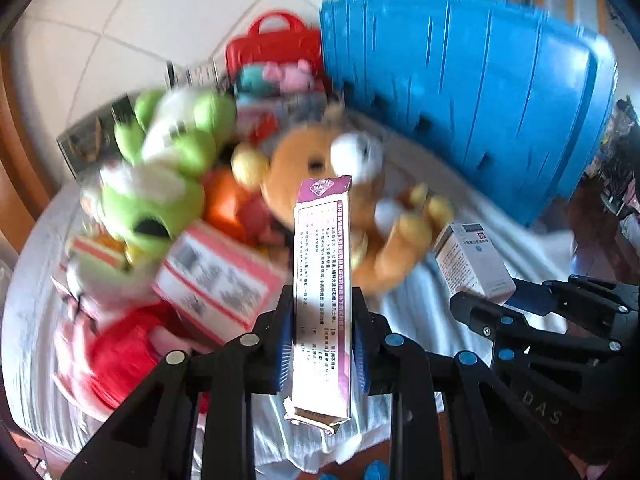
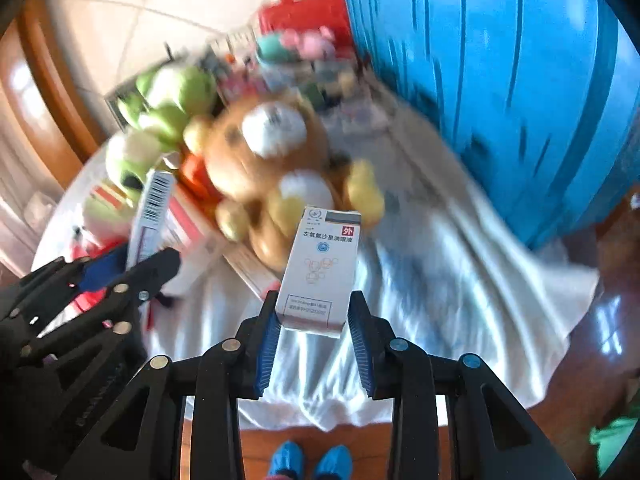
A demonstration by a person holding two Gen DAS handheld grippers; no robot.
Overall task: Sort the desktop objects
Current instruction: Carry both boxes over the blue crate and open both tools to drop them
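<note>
My left gripper [image 1: 322, 296] is shut on a long white-and-purple medicine box [image 1: 322, 248] that stands upright between its blue pads, lifted above the white cloth [image 1: 420, 308]. My right gripper [image 2: 314, 300] is shut on a small white eye-drop box [image 2: 320, 264], gripped at its lower end. In the left wrist view the right gripper [image 1: 496, 296] shows at the right with that white box [image 1: 472, 260]. In the right wrist view the left gripper [image 2: 140, 258] shows at the left with the long box's barcode side [image 2: 154, 208].
Behind the boxes lie a brown bear plush [image 1: 320, 160], a green frog plush [image 1: 160, 168], a pink-edged carton [image 1: 216, 280] and a red-dressed plush [image 1: 120, 352]. A red basket [image 1: 276, 40] and a big blue plastic bin [image 1: 460, 92] stand at the back. Feet in blue shoe covers [image 2: 312, 460] are below.
</note>
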